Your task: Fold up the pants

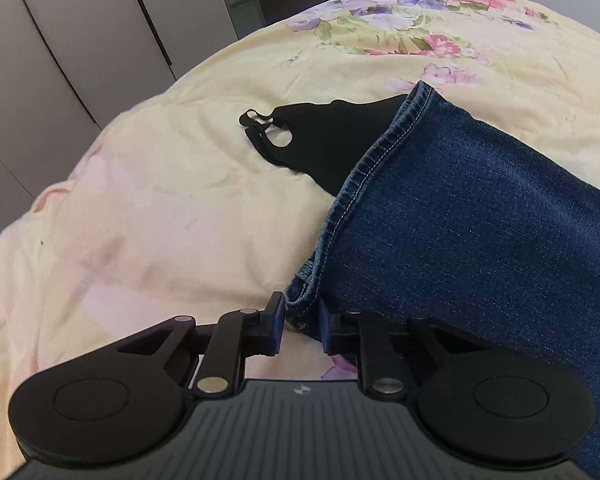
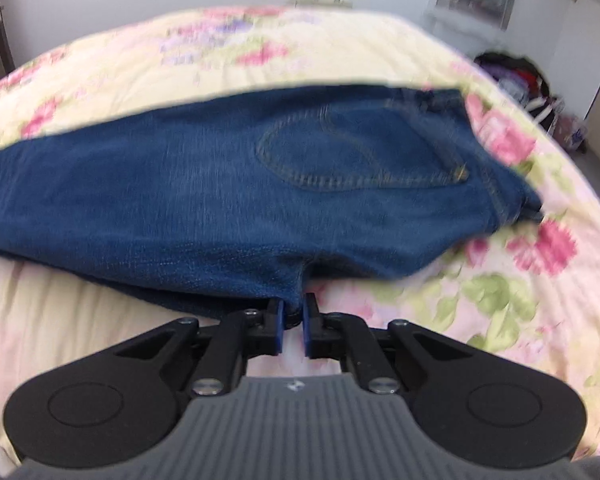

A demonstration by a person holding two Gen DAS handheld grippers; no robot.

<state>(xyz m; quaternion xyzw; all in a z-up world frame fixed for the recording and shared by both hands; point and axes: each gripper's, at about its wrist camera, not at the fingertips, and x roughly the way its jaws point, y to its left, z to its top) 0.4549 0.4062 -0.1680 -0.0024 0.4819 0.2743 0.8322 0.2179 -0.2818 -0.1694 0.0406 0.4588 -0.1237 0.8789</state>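
Note:
Blue denim pants (image 1: 480, 216) lie on a floral quilt (image 1: 148, 208). In the left wrist view the leg ends point at me, hems stitched in pale thread. My left gripper (image 1: 300, 320) is shut on the near hem corner of the pants. In the right wrist view the seat of the pants (image 2: 228, 196) shows, with a back pocket (image 2: 352, 156) facing up and the waistband to the right. My right gripper (image 2: 294, 318) is shut on the crotch edge of the pants. This view is blurred.
A black face mask (image 1: 320, 136) lies on the quilt, partly under the pant leg. Grey wardrobe doors (image 1: 60, 40) stand left of the bed. In the right wrist view a pile of clothes (image 2: 520, 76) sits on the floor beyond the quilt (image 2: 500, 288).

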